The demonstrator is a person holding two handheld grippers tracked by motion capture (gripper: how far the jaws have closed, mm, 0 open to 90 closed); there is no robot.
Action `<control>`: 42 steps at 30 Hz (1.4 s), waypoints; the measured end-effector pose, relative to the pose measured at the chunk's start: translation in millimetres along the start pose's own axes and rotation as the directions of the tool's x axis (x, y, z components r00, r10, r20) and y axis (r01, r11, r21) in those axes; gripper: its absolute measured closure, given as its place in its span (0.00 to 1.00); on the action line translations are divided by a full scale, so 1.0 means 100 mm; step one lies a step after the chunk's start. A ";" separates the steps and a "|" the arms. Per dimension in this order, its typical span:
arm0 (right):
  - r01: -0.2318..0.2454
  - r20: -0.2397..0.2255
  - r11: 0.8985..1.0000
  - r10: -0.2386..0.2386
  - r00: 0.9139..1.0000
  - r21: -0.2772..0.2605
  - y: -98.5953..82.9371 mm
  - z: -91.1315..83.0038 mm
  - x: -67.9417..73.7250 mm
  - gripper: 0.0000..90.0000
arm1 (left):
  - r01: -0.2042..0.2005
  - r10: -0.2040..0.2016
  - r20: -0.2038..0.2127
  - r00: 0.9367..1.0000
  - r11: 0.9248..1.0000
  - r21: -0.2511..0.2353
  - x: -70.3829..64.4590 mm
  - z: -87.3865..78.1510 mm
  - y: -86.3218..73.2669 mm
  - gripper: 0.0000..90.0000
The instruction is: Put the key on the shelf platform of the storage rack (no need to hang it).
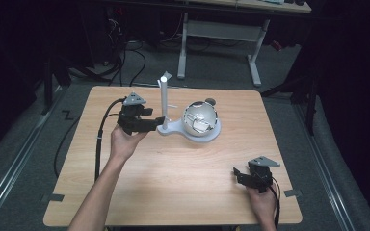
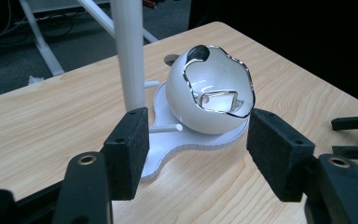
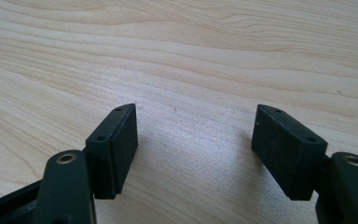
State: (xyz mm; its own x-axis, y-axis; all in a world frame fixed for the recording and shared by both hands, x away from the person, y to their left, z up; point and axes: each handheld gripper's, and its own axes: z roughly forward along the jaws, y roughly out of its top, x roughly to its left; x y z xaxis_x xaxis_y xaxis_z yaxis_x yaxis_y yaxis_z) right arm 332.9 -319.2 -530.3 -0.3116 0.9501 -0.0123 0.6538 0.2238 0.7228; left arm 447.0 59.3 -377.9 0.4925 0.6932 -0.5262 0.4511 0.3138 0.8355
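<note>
From above my near side, the high view is looking forward and down over the whole table (image 1: 173,178). The left gripper view is sitting close to the white stand (image 2: 186,144), also seen from overhead (image 1: 190,129). The right gripper view is hugging bare tabletop (image 3: 191,56).

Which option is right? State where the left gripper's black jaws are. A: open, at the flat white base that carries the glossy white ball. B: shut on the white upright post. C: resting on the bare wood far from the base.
A: in the left gripper view the left gripper has its jaws spread apart at the edge of the flat white base, empty.
</note>
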 end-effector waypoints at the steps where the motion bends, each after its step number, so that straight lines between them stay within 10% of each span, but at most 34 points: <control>1: 0.000 0.001 1.000 0.000 1.000 -0.001 0.00 0.00 0.00 0.35 | 0.001 -0.001 -0.003 1.000 1.000 -0.002 0.01 -0.02 0.00 0.44; 42: -0.001 0.002 1.000 0.001 1.000 0.001 0.00 0.00 0.00 0.35 | 0.067 -0.071 -0.112 0.991 0.997 -0.046 0.47 -0.64 -0.15 0.41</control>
State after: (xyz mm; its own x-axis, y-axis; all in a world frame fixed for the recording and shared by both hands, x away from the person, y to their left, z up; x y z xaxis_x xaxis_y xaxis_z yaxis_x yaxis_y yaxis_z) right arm 332.9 -319.1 -530.3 -0.3095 0.9508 -0.0134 0.6545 0.2232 0.7224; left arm 415.3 128.8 -404.8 0.3721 0.7376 -0.5635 0.4485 0.3886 0.8049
